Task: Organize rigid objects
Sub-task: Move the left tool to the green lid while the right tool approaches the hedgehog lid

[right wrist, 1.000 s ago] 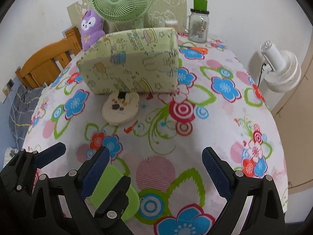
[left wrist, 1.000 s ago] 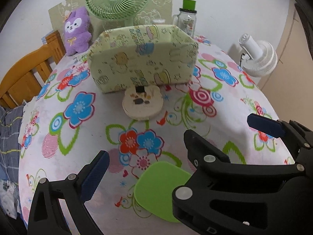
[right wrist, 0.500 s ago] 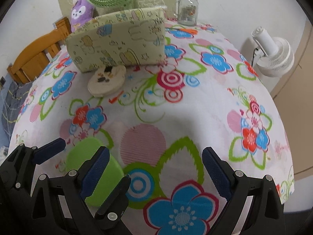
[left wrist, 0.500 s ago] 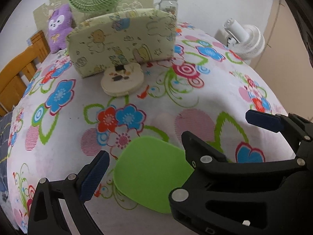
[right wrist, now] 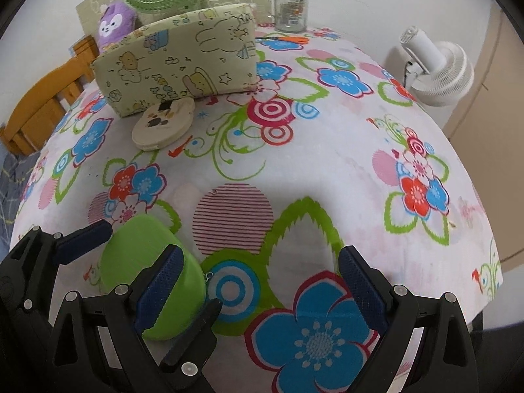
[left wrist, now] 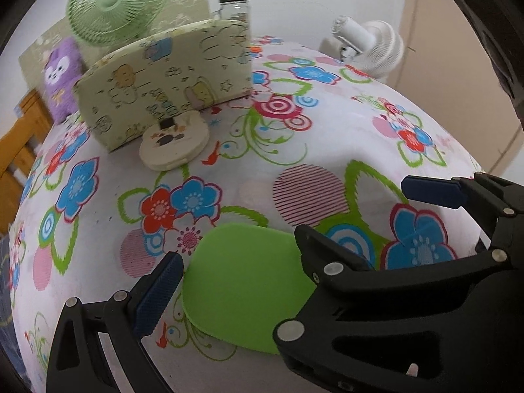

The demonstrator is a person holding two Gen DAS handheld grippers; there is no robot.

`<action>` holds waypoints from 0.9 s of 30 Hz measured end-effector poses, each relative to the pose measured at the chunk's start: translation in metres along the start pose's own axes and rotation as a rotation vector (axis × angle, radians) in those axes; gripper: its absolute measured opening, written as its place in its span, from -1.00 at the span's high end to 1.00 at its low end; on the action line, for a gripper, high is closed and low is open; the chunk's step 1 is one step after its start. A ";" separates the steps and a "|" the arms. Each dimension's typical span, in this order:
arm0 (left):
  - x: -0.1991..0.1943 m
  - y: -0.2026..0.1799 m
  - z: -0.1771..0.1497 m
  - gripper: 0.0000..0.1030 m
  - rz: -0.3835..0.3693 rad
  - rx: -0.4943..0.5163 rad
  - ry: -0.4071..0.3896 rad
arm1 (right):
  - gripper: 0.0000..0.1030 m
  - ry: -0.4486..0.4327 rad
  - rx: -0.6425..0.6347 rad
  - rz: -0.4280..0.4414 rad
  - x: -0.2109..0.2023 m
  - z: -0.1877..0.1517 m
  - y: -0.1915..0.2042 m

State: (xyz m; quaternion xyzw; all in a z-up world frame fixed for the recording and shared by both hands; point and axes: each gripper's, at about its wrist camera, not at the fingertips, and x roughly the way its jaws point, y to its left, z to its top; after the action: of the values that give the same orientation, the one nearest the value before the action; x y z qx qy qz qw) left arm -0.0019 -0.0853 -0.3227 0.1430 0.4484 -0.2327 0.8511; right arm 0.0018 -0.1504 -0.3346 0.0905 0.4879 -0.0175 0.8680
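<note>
A flat green rounded case [left wrist: 242,281] lies on the flowered tablecloth near the front edge; it also shows in the right wrist view [right wrist: 144,262]. My left gripper [left wrist: 229,281] is open, low over the case, with its fingers on either side of it. My right gripper [right wrist: 262,281] is open and empty just right of the case, its left finger [right wrist: 160,281] overlapping the case's edge. A round cream compact [left wrist: 173,144] lies in front of a pale-green cartoon-print storage box [left wrist: 163,82] further back.
A glass jar with a green lid [right wrist: 291,3], a green desk fan [left wrist: 114,3] and a purple plush toy [left wrist: 62,75] stand behind the box. A white fan [right wrist: 432,65] stands off the table's right side. A wooden chair [right wrist: 39,108] is at the left.
Both grippers have drawn back and lowered toward the front edge. The green case now sits between the left gripper's fingers and looks larger. Both grippers stayed open.
</note>
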 end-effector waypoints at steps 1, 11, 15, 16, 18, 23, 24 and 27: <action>0.001 0.000 0.000 -0.98 -0.006 0.011 -0.001 | -0.88 0.002 0.011 -0.004 0.000 -0.001 0.000; 0.001 0.008 0.001 -0.86 -0.034 0.003 0.015 | -0.88 -0.006 0.053 -0.009 0.003 -0.003 0.004; 0.000 0.010 0.002 -0.86 -0.011 -0.025 0.023 | -0.88 -0.002 0.041 -0.012 0.004 0.000 0.006; 0.000 0.012 0.002 -0.86 -0.003 -0.032 0.023 | -0.88 -0.002 0.034 -0.010 0.004 0.002 0.007; 0.000 0.017 0.003 -0.86 0.006 -0.052 0.026 | -0.88 -0.002 0.019 -0.003 0.005 0.005 0.011; -0.004 0.035 0.006 -0.86 0.037 -0.124 0.025 | -0.89 -0.008 -0.022 0.028 0.008 0.018 0.024; -0.005 0.038 0.007 -0.86 0.042 -0.140 0.026 | -0.88 -0.009 -0.029 0.034 0.009 0.021 0.027; -0.004 0.053 0.011 -0.86 0.064 -0.201 0.033 | -0.88 -0.012 -0.055 0.053 0.012 0.031 0.037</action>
State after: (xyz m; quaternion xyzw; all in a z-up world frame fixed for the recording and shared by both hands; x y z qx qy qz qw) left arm 0.0314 -0.0444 -0.3111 0.0751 0.4786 -0.1572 0.8606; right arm 0.0387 -0.1188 -0.3242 0.0794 0.4802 0.0181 0.8734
